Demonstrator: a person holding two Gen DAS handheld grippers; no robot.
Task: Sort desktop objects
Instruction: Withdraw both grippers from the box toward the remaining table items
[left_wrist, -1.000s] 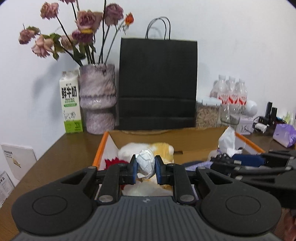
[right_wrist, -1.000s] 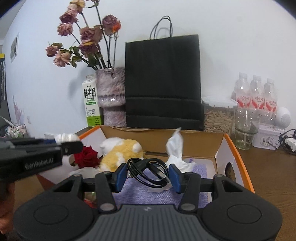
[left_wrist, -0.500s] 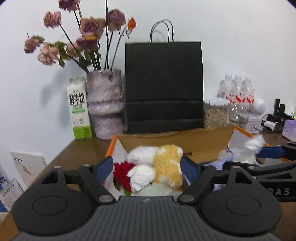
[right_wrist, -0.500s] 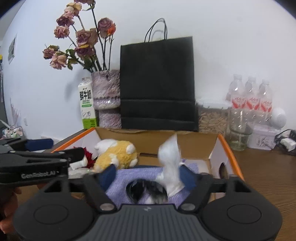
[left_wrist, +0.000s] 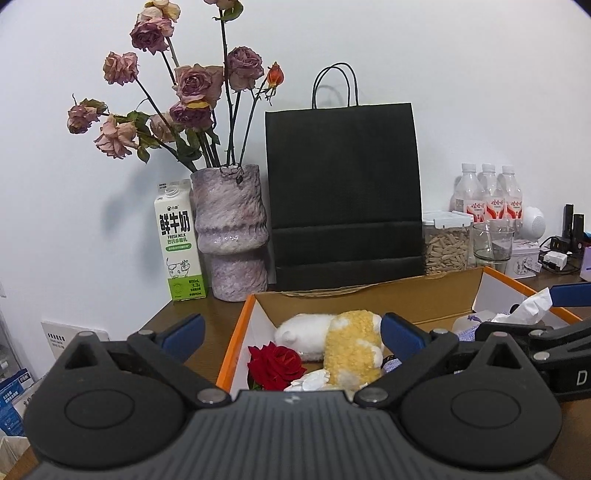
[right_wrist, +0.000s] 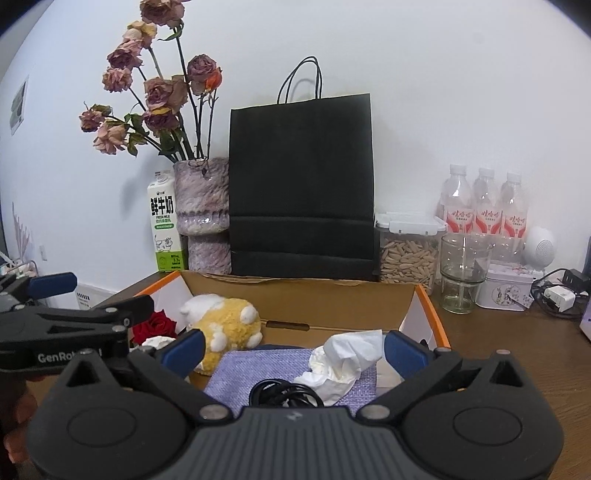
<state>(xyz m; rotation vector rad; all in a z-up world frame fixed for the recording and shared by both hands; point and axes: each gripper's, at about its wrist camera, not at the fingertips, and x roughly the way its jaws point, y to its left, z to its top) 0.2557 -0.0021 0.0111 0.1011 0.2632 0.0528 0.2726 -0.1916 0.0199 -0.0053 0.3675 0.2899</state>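
1. Over the near edge of the cardboard box (left_wrist: 369, 295), the left gripper (left_wrist: 291, 334) is held with its jaws spread as wide as they go; they have just been opening, and nothing is gripped between them.
2. Below that gap, at 6 o'clock in the left wrist view, a crumpled white paper ball (left_wrist: 308, 380) is seen lying in the box, touching the red rose (left_wrist: 275, 365) at its 9 o'clock side and the yellow-and-white plush toy (left_wrist: 347, 349) at its 3 o'clock side.
3. Beside it, the right gripper (right_wrist: 293, 354) is likewise held wide apart over the box; its jaws have just been opening and no object is clamped.
4. At 6 o'clock in the right wrist view, a coiled black cable (right_wrist: 284, 395) is seen resting on the purple cloth (right_wrist: 266, 369) inside the box, partly hidden by the gripper body.
5. A white tissue (right_wrist: 343, 360) is draped over the cloth at the cable's 2 o'clock.
6. Behind the box, at 12 o'clock, a black paper bag (right_wrist: 301, 184) is stood against the wall, with a vase of dried roses (right_wrist: 201, 214) and a milk carton (right_wrist: 164, 229) at its 9 o'clock.
7. At 3 o'clock of the bag, a lidded jar (right_wrist: 406, 251), a glass (right_wrist: 461, 273) and three water bottles (right_wrist: 484, 206) are lined up on the table (right_wrist: 517, 350).
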